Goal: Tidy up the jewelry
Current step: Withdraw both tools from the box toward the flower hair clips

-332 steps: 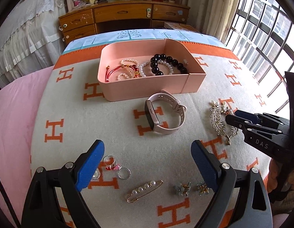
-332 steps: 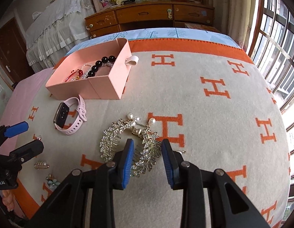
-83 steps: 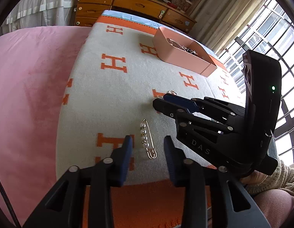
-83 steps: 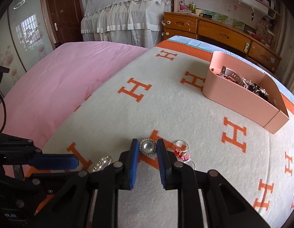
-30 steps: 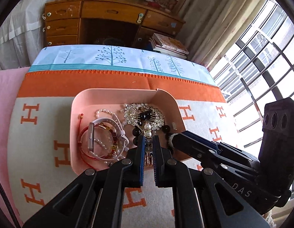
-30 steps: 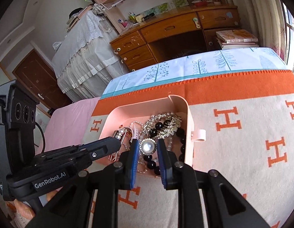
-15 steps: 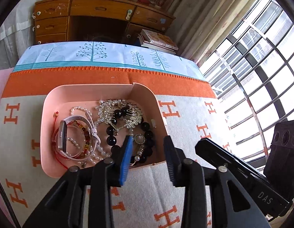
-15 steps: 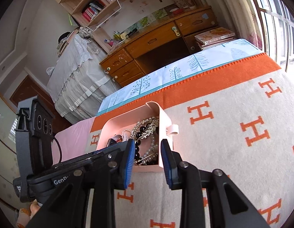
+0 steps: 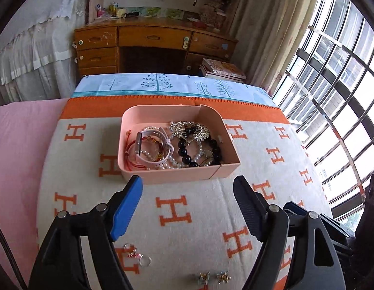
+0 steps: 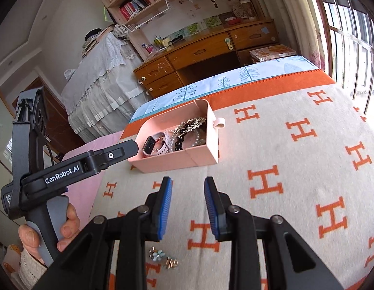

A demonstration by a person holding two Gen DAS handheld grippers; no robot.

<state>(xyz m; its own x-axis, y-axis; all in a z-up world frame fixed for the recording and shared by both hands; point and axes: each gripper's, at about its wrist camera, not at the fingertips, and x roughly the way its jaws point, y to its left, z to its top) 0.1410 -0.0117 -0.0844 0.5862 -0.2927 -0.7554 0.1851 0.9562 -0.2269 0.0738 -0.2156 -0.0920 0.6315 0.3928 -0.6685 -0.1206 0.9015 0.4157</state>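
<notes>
A pink tray (image 9: 179, 175) (image 10: 177, 162) sits on the H-patterned blanket and holds a pink watch (image 9: 150, 149), a silver hair comb (image 9: 189, 129), a black bead bracelet (image 9: 187, 154), pearl strands and a round pearl brooch (image 9: 207, 153). My left gripper (image 9: 187, 205) is open and empty, held above the blanket in front of the tray. My right gripper (image 10: 188, 200) is open and empty, right of the left one. Two rings with a pink charm (image 9: 136, 257) and two small flower earrings (image 9: 213, 276) (image 10: 162, 257) lie on the blanket near me.
The blanket (image 9: 177, 217) covers a bed with a pink sheet (image 9: 20, 130) to the left. A wooden desk (image 9: 150, 46) stands beyond the bed's far edge. Barred windows (image 9: 337, 77) are on the right.
Both grippers let go of the pearl pin and the pearl brooch into the tray, opened, and pulled back toward me and upward. The tray now looks farther away.
</notes>
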